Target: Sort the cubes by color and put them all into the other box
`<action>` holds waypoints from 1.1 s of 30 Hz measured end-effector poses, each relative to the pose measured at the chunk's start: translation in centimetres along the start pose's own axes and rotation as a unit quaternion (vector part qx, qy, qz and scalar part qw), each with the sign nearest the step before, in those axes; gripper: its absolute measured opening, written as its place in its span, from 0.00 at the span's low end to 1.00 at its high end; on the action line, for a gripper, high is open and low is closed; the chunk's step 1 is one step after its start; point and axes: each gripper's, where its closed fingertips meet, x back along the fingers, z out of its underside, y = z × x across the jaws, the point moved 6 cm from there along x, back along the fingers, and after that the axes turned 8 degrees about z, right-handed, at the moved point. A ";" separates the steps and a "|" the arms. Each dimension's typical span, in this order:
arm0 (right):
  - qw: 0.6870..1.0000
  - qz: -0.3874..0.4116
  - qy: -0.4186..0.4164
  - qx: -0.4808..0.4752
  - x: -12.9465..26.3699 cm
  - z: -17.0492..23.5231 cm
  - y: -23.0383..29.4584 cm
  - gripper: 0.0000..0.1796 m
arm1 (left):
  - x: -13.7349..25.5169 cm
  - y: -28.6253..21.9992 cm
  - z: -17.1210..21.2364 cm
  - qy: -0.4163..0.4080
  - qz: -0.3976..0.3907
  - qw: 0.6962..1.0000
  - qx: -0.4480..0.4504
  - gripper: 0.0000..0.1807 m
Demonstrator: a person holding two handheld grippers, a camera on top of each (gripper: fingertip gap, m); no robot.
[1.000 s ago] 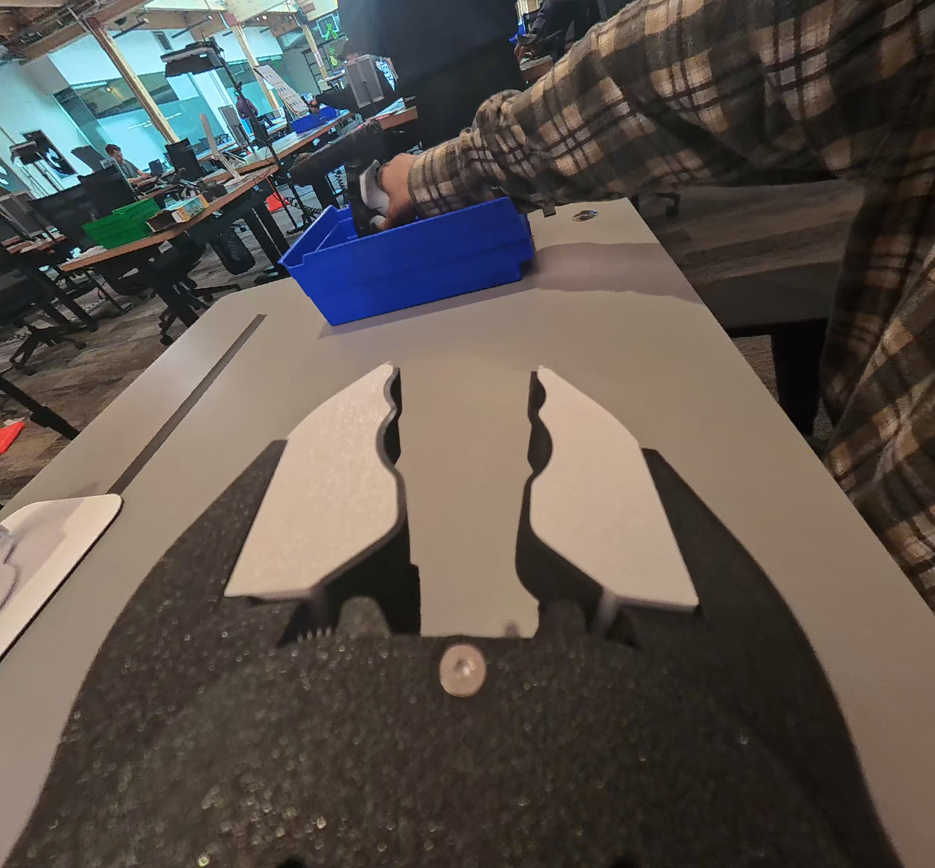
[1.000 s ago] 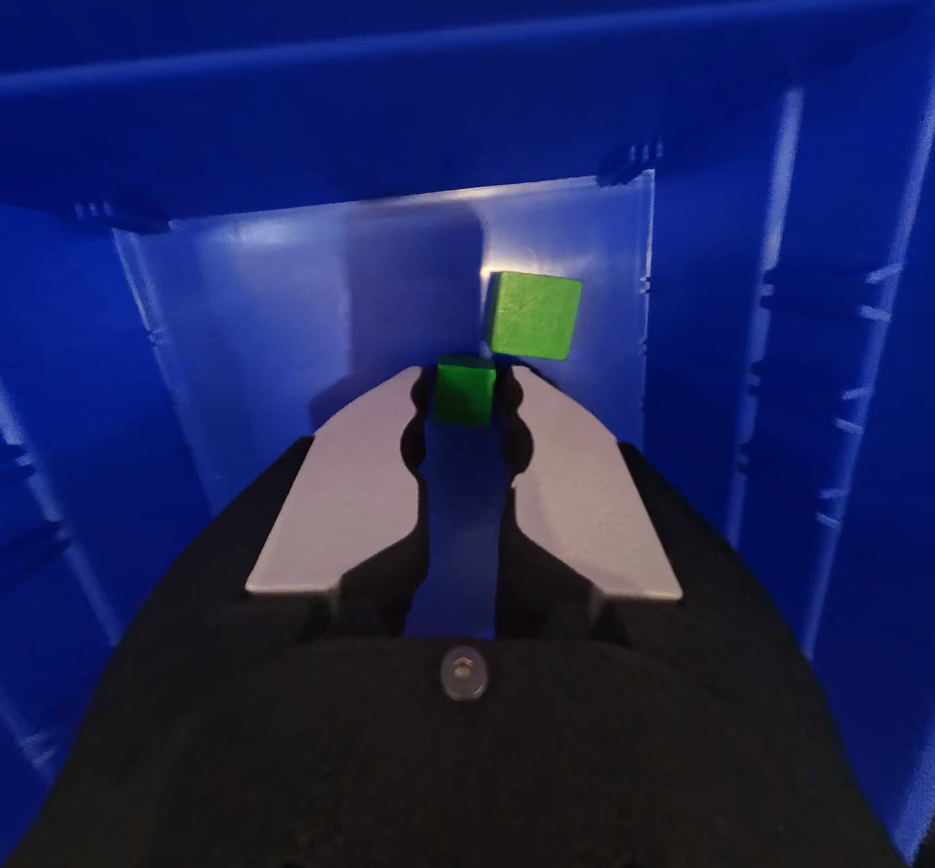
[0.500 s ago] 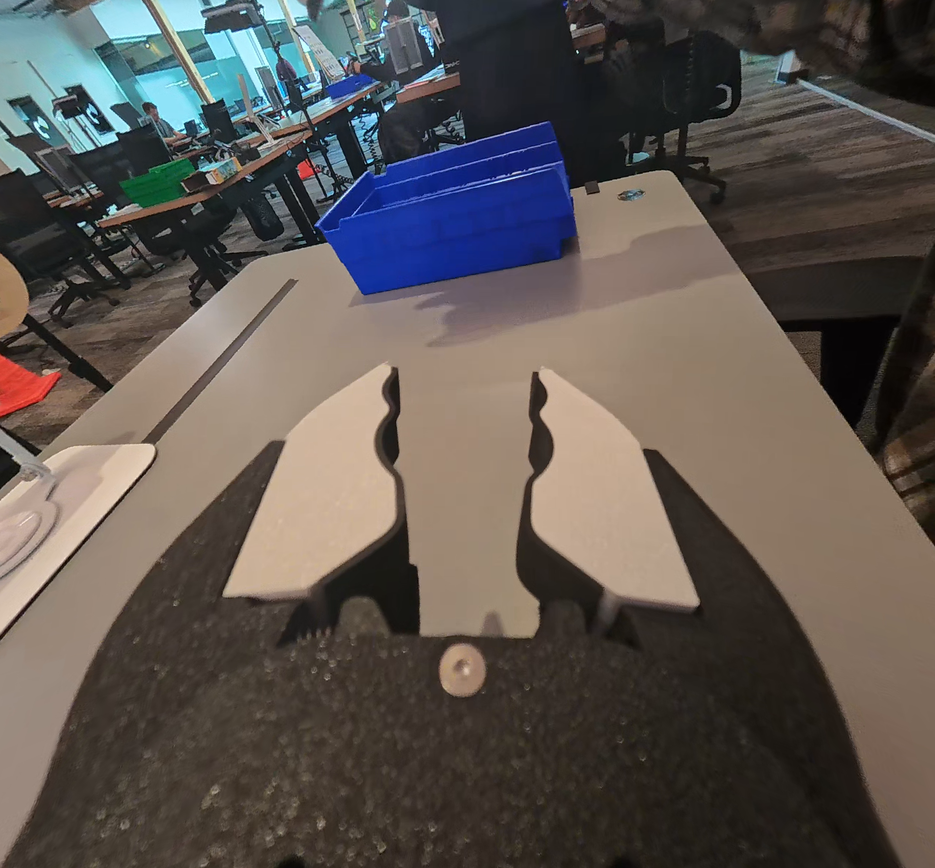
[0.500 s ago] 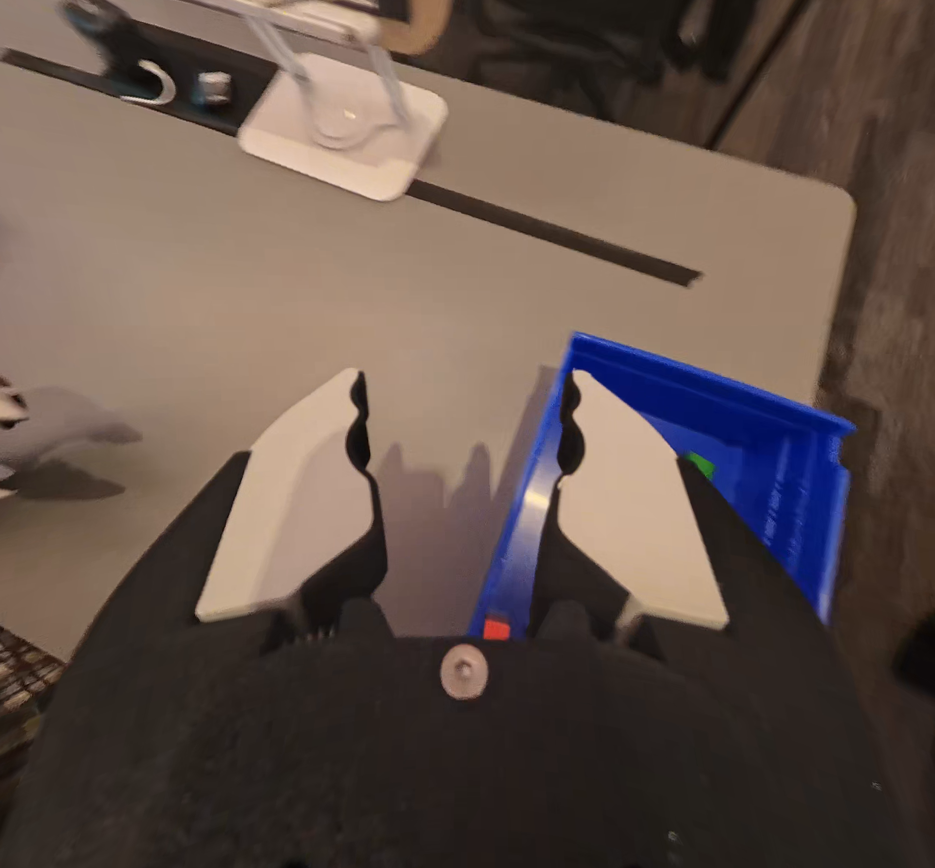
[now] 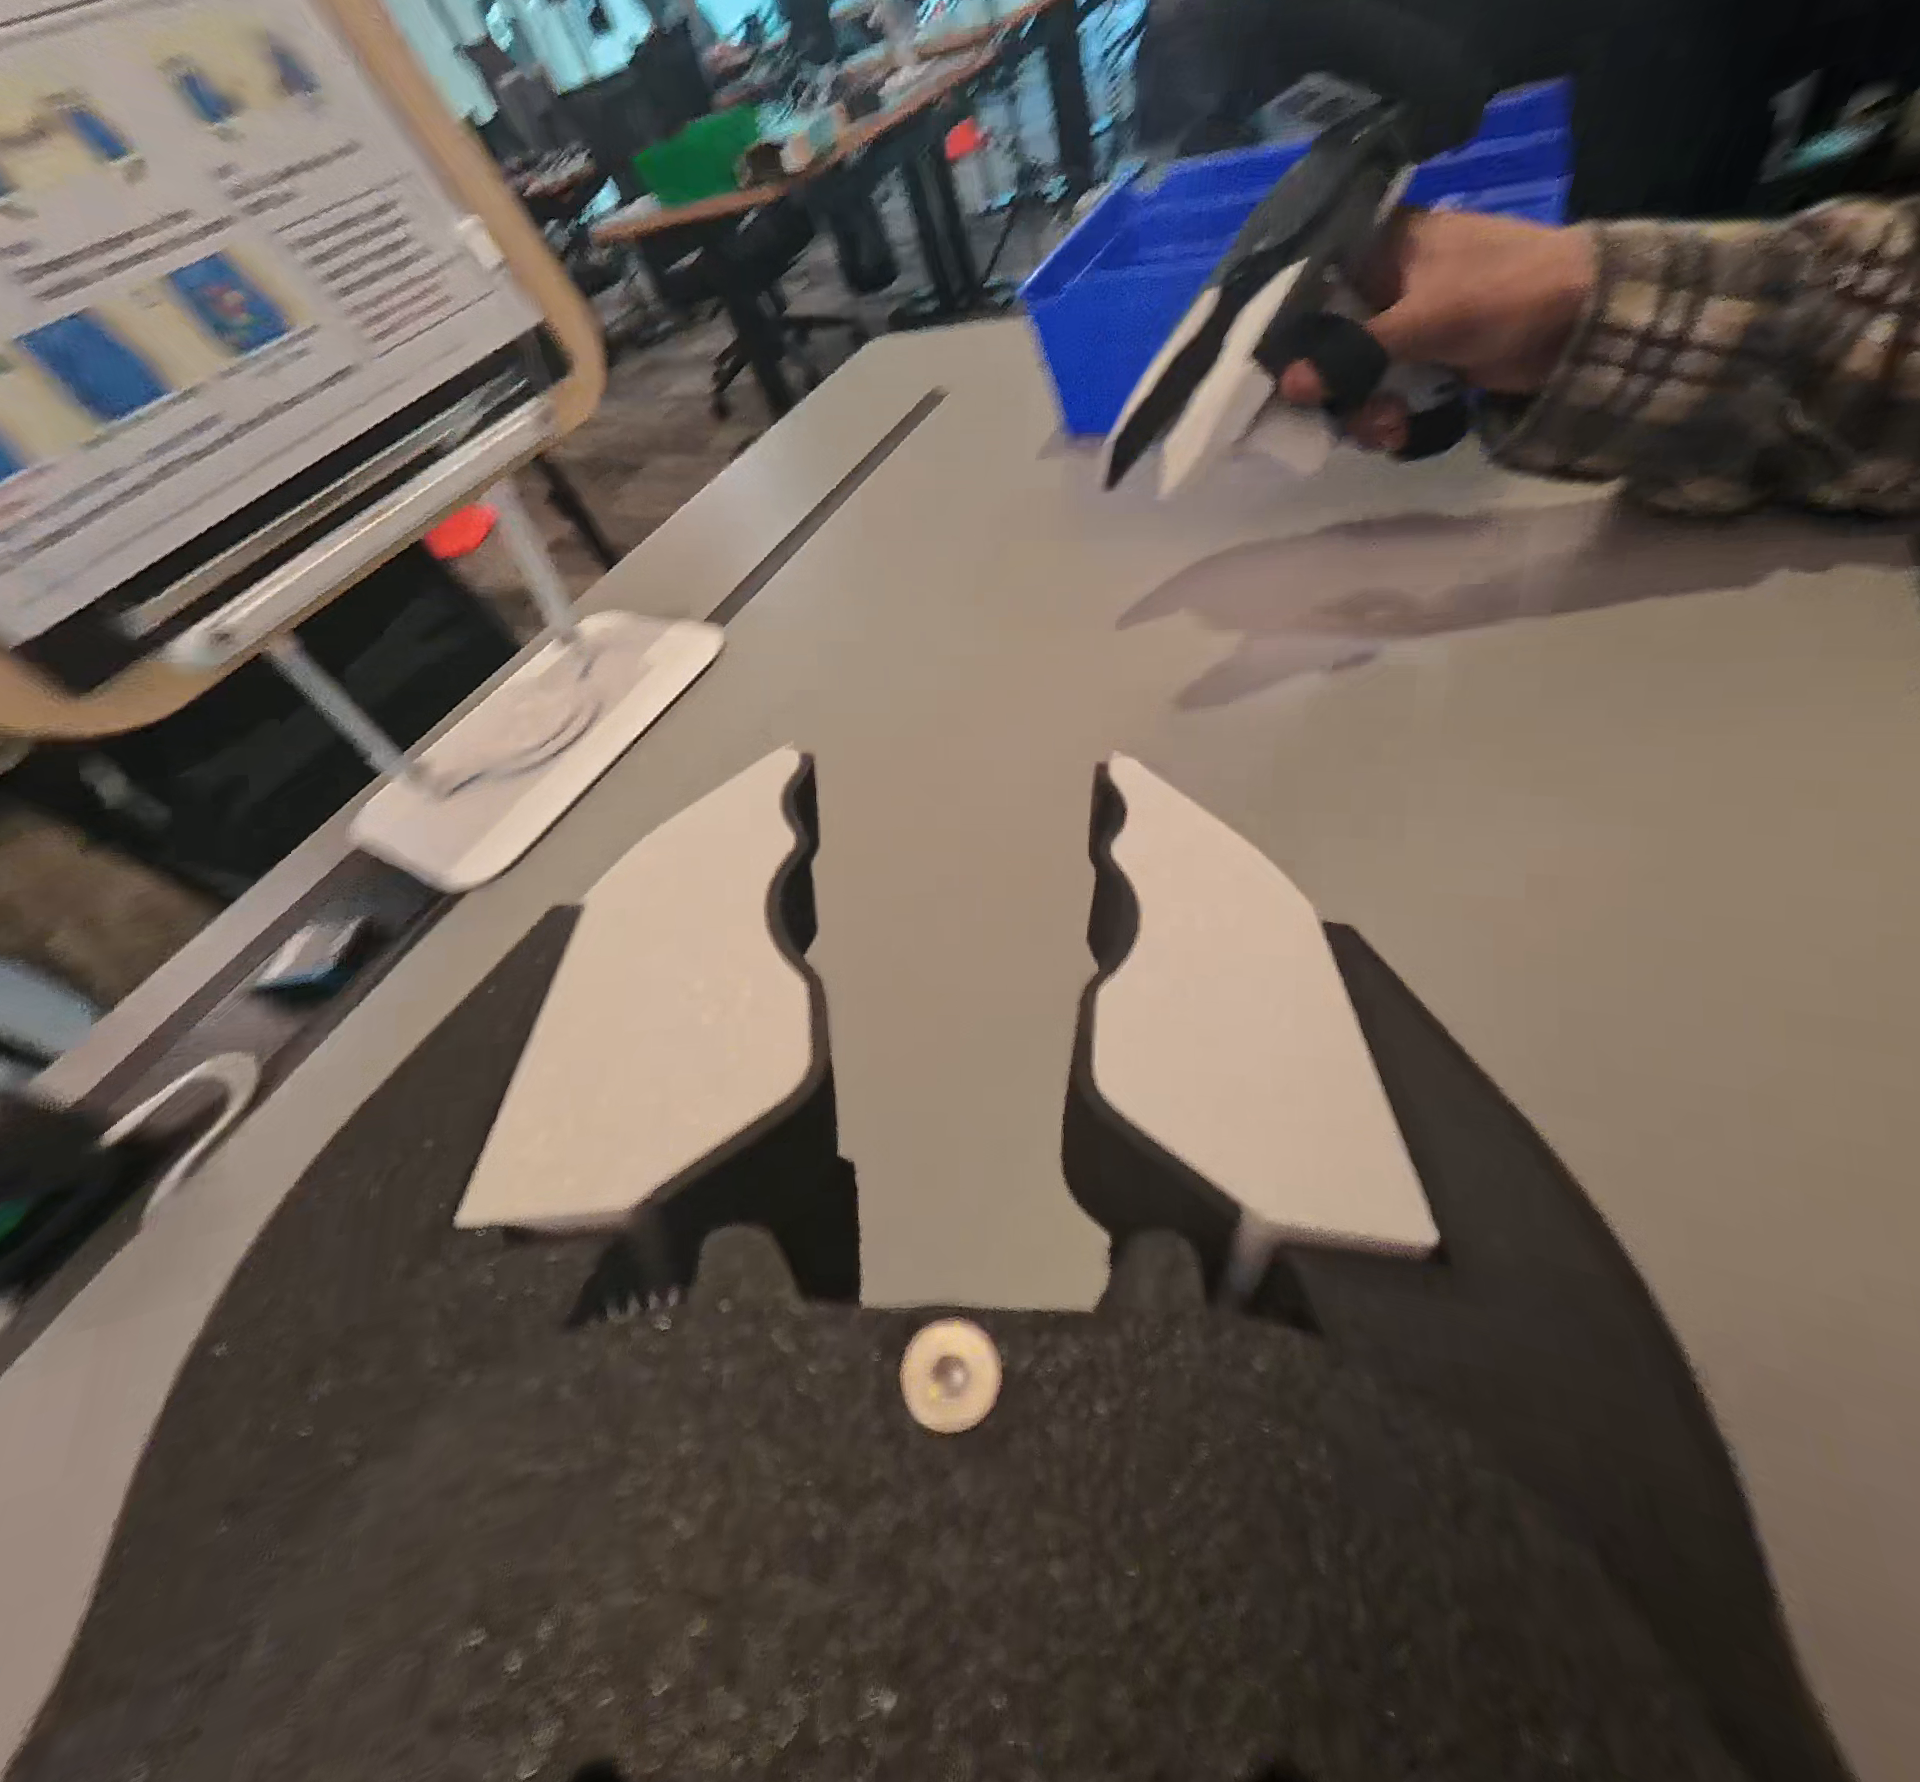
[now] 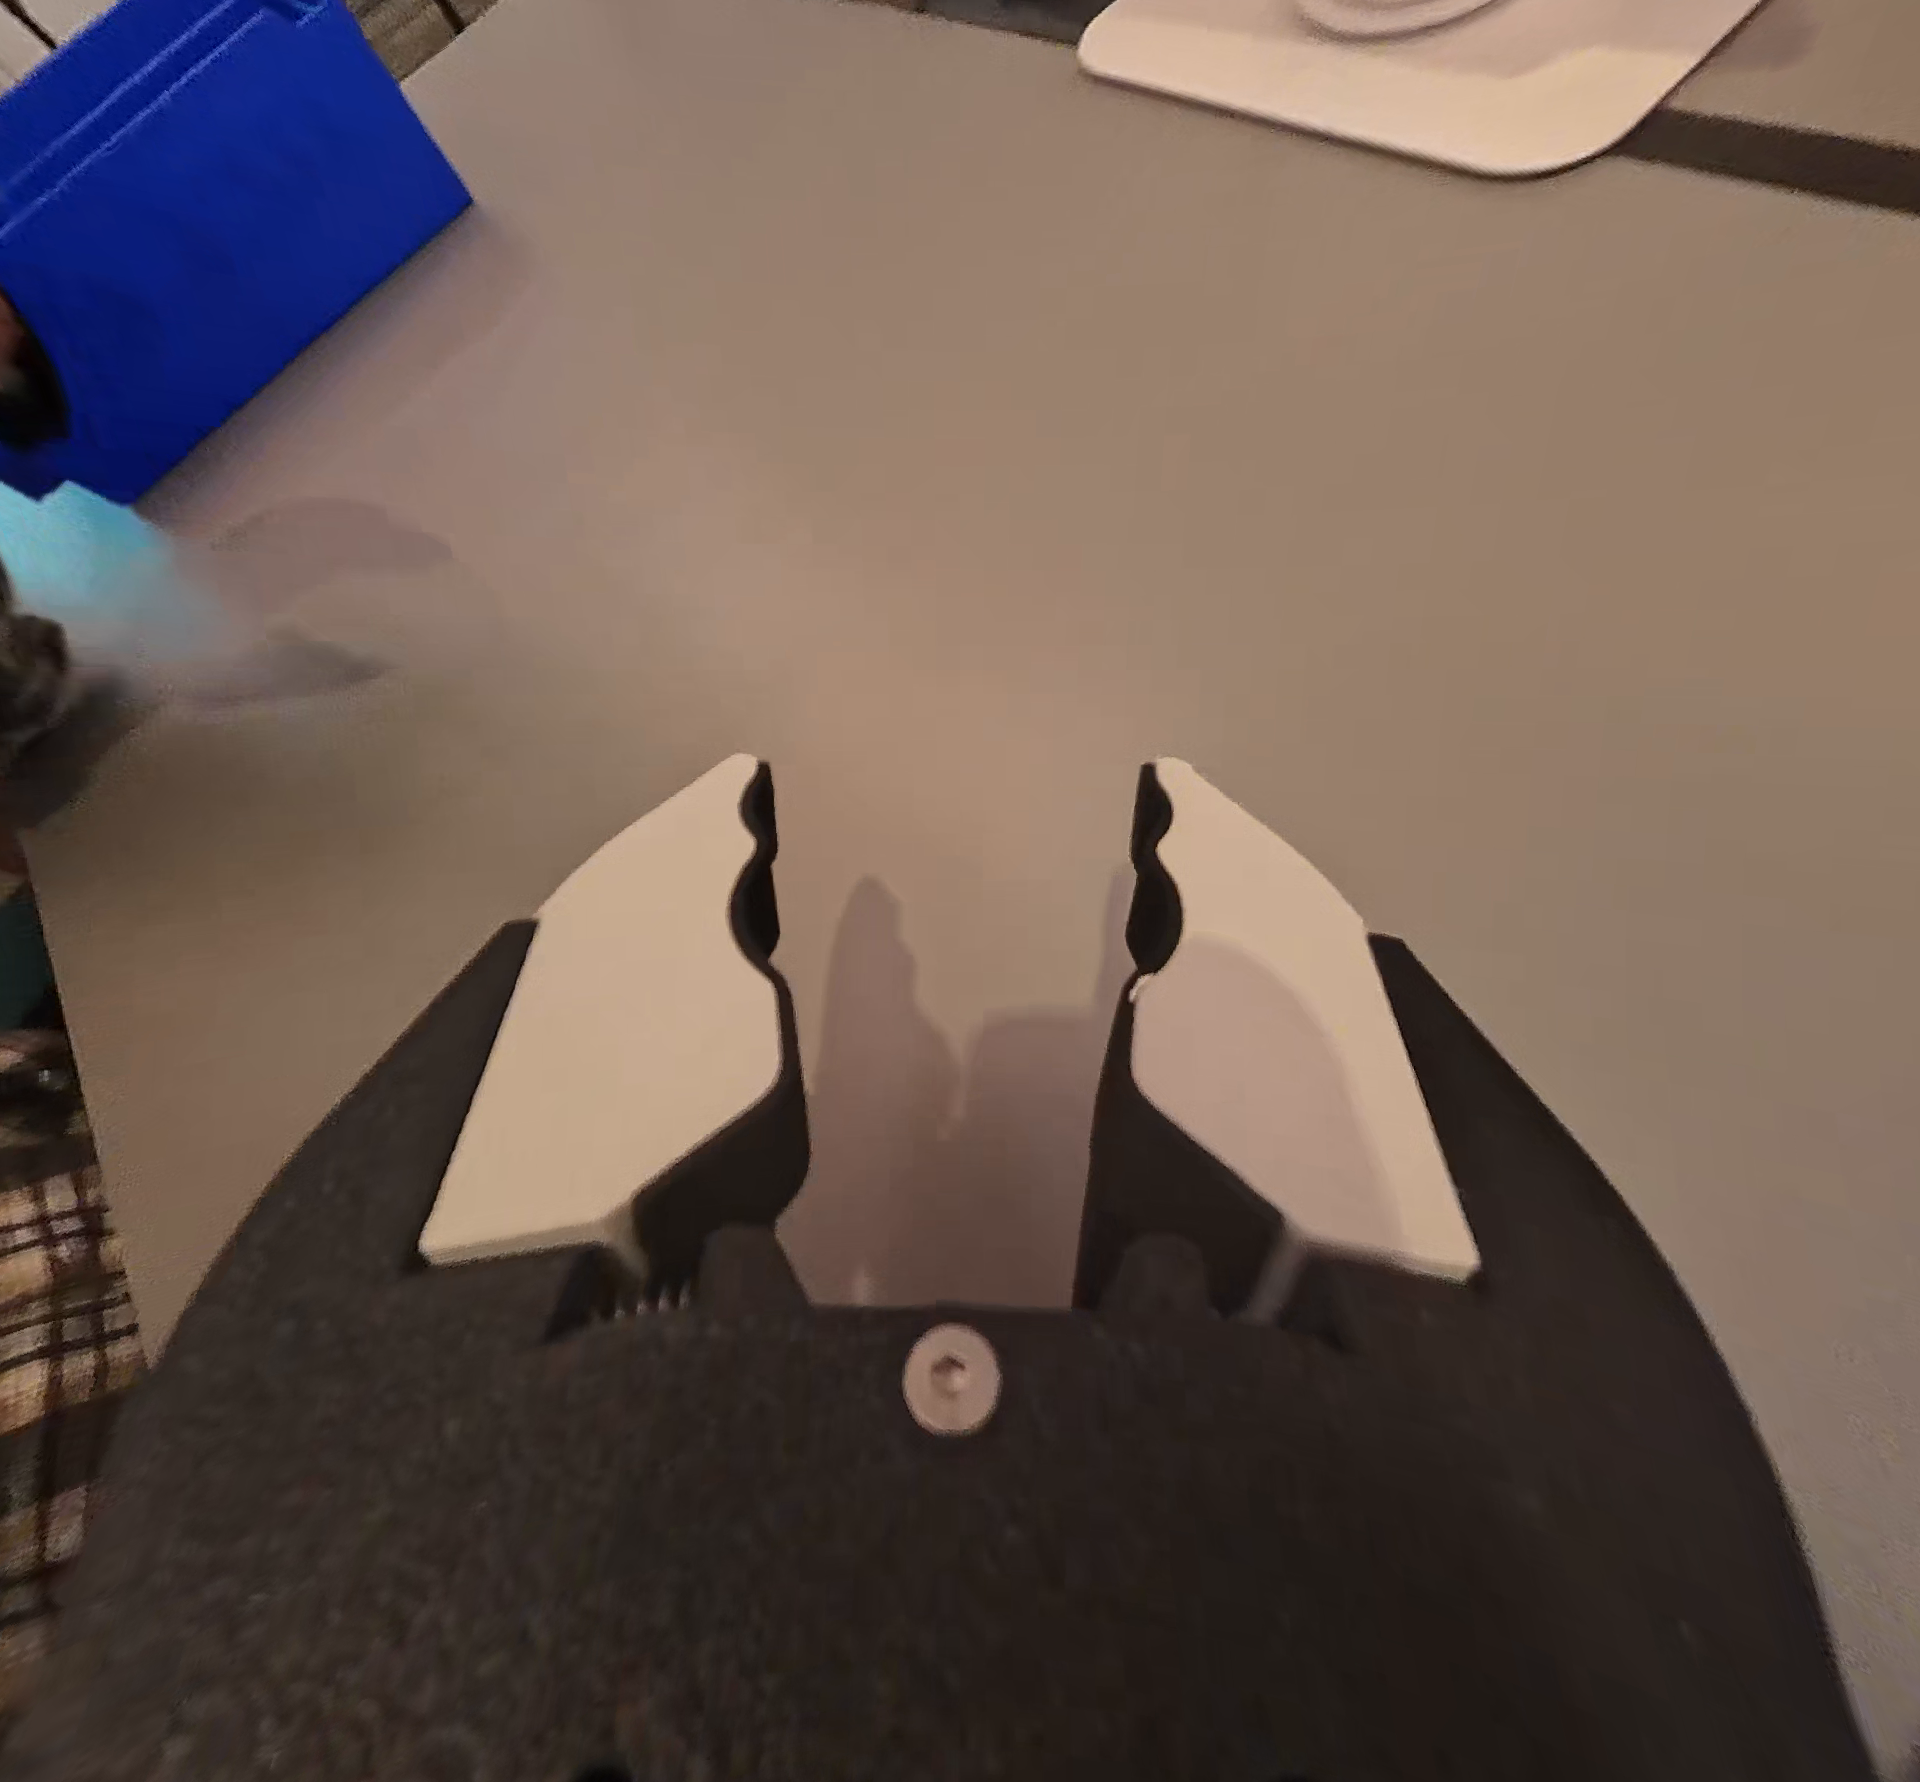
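Nearest in the left wrist view, the left hand-held gripper with pale flat fingers [image 5: 951,787] is held low over the smooth grey tabletop [image 5: 1455,901], its jaws parted and empty. The right hand-held gripper of the same make [image 6: 951,776] is likewise spread wide with nothing between its fingers, only bare table beneath. No cubes can be seen in either view. Farther off, the deep blue plastic box [image 6: 197,215] lies ahead and to the left of the right gripper, well apart from it, its inside hidden from here. In the left view blue boxes [image 5: 1153,278] sit at the far table edge, behind the right gripper, which is judged nearer to them. Open room is left mid-table; a white flat stand base [image 6: 1455,39] borders the far side.
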 end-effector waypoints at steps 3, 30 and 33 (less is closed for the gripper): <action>0.999 -0.029 0.016 -0.008 -1.5 0.7 0.5 0.36 | 5.7 2.2 0.6 0.089 -0.059 0.994 -0.012 0.29; 0.994 -0.095 0.021 -0.042 -3.4 1.6 1.7 0.33 | 27.7 21.8 23.3 0.655 -0.051 0.743 0.127 0.30; 0.994 -0.097 0.024 -0.042 -3.6 1.7 1.7 0.33 | 27.8 22.4 24.4 0.666 -0.052 0.730 0.143 0.28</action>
